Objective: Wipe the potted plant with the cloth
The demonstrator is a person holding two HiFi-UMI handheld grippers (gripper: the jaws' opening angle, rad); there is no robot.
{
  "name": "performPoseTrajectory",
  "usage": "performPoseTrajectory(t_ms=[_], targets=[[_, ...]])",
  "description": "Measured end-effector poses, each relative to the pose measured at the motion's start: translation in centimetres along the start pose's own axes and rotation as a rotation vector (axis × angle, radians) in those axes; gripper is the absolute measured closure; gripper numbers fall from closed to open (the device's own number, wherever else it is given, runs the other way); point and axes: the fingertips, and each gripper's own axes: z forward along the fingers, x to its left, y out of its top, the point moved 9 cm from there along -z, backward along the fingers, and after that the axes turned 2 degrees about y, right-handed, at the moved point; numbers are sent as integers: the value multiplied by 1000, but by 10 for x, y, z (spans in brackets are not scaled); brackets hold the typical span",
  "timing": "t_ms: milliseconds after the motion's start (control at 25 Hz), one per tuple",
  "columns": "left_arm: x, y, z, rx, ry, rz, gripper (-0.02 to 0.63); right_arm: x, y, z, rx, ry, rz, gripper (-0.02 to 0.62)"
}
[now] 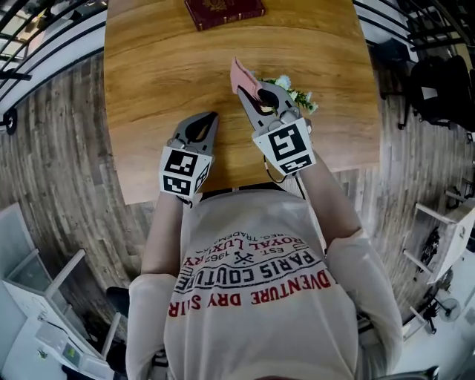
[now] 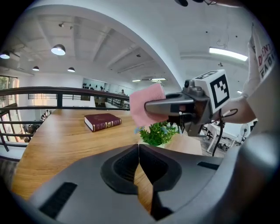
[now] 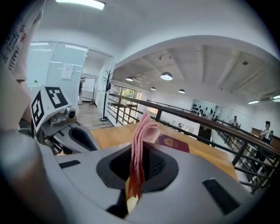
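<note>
Fingers [image 1: 183, 138] of the left gripper [image 1: 214, 116] are clenched on nothing in the head view. Their smooth grey shells taper to a point above the honey-coloured wooden worktop [image 1: 148, 67]. Beside it, the right gripper [image 1: 243, 89] grasps a folded pink cloth [image 1: 240, 72], whose soft corner sticks out past the tips. Just below and to the right of that gripper sits the small potted plant [image 1: 297, 96], leafy green with pale blossoms, its pot hidden. Each gripper carries a white cube [image 1: 288, 145] printed with black square markers. A dark red hardcover book [image 1: 223, 10] lies flat at the worktop's far edge, well apart. The person's pale printed shirt [image 1: 252, 297] fills the lower part, above a grey plank floor [image 1: 67, 163].

In the left gripper view, the matte grey fingers [image 2: 87, 183] meet along one seam, their black pads pressed together with nothing between. Ahead, the right gripper [image 2: 148, 105] hangs just above the plant's crinkly foliage [image 2: 157, 133], and the cloth [image 2: 140, 111] stands up as a flat pink sheet. The book [image 2: 103, 121] lies further left, and a dark metal railing [image 2: 43, 92] curves behind it.

In the right gripper view, the broad grey fingers [image 3: 78, 175] pinch the cloth [image 3: 140, 140]. Its layered folds with wavy edges rise upright between textured black pads. The left gripper [image 3: 87, 141] shows at the left, and the book [image 3: 173, 143] lies beyond.
</note>
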Motion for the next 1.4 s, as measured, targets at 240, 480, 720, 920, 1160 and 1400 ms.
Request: performPoseTrajectory(t_ms=[240,480,720,920,1160,1400], targets=[[-7,11,17,-21,50,-23,589,-63,13,-7,-3,-39,-54,558],[-17,14,39,-15,94,-61,589,-112,-14,-3,78,-33,-61,558],[-28,2,61,34,130,-123,589,-139,-63,21,269,51,-36,558],[-31,-11,76,60,140,-170,589,-144,-96,41,368,147,9,558],[-46,-22,98,100,94,-185,589,-146,-124,51,500,278,64,560],[-50,-22,108,98,90,-206,589,-143,-124,57,535,403,133,560]])
